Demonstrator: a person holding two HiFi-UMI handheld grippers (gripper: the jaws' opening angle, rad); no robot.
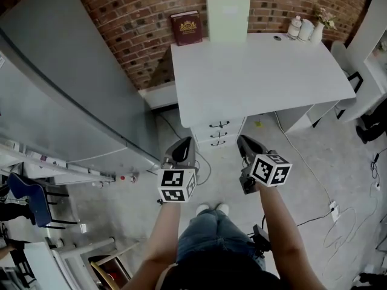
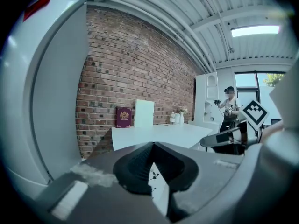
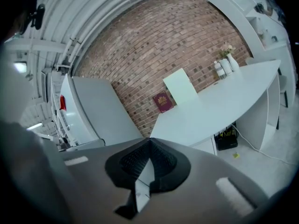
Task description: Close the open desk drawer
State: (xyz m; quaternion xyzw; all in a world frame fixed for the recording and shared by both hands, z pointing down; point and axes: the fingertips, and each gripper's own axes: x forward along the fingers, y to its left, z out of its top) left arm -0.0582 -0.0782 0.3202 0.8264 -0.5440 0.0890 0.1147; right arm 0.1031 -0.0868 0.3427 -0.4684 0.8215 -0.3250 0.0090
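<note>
The white drawer unit [image 1: 219, 133] stands under the front edge of the white desk [image 1: 260, 71], with three dark handles one above the other. From above, its fronts look level with one another. Both grippers hang in the air in front of it, apart from it and pointing toward it. My left gripper [image 1: 184, 141] has its jaws together with nothing between them, and the left gripper view shows the same of it [image 2: 153, 144]. My right gripper [image 1: 243, 139] is also shut and empty, rolled to one side in its own view [image 3: 149, 140].
A big grey cabinet [image 1: 60, 83] fills the left. On the desk against the brick wall are a red book [image 1: 186, 28], a pale board [image 1: 228, 17] and small bottles [image 1: 305, 29]. Cables [image 1: 302, 162] trail on the floor at right. A person [image 2: 229, 107] stands far off.
</note>
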